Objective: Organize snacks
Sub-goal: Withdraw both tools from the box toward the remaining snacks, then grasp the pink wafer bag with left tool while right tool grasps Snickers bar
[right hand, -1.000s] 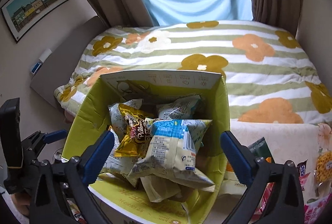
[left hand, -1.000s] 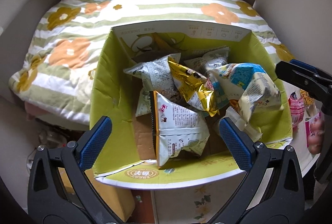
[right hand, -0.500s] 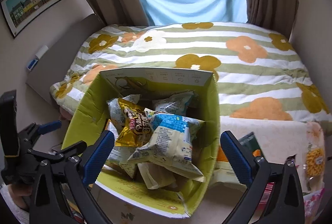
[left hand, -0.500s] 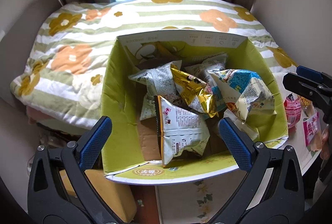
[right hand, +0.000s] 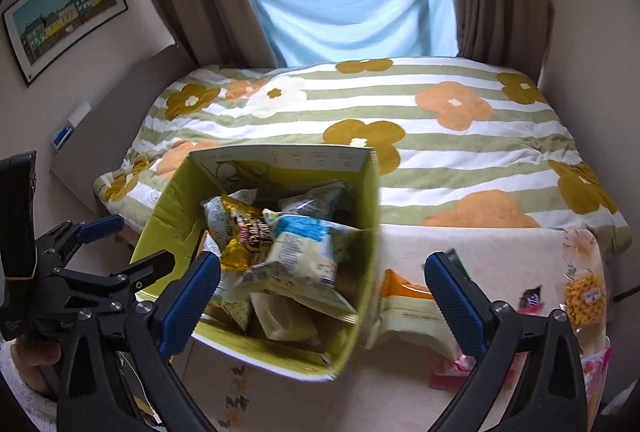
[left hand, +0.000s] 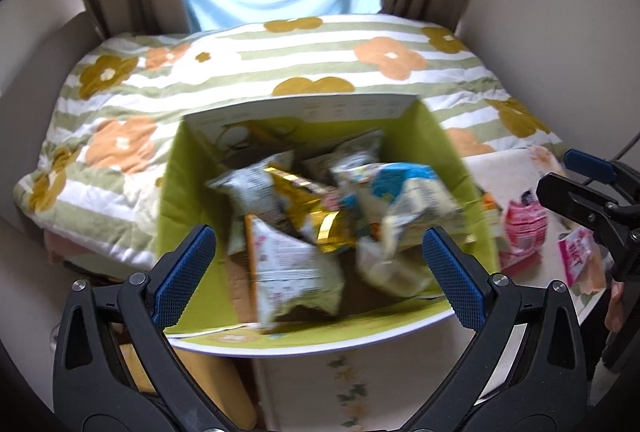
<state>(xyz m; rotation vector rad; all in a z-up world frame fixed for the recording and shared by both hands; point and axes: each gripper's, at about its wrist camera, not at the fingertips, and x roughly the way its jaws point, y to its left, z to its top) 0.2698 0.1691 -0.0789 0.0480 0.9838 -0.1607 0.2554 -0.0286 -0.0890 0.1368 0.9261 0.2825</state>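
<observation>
While both tongs hang wide and empty, loose packets [right hand: 408, 306] lie on the table right of the box [right hand: 360, 292], just ahead of the right tongs [right hand: 326, 286], nearer than the left tongs [left hand: 320, 264].

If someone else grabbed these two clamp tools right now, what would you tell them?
Left gripper: open, empty, above the near edge of the box.
Right gripper: open, empty, above the box's right wall.
Done: several snack bags already lie piled in the box.
Left: more packets wait on the table to the right of the box, among them an orange-topped pack, a yellow snack bag and pink packets. They probably go into the box next.
</observation>
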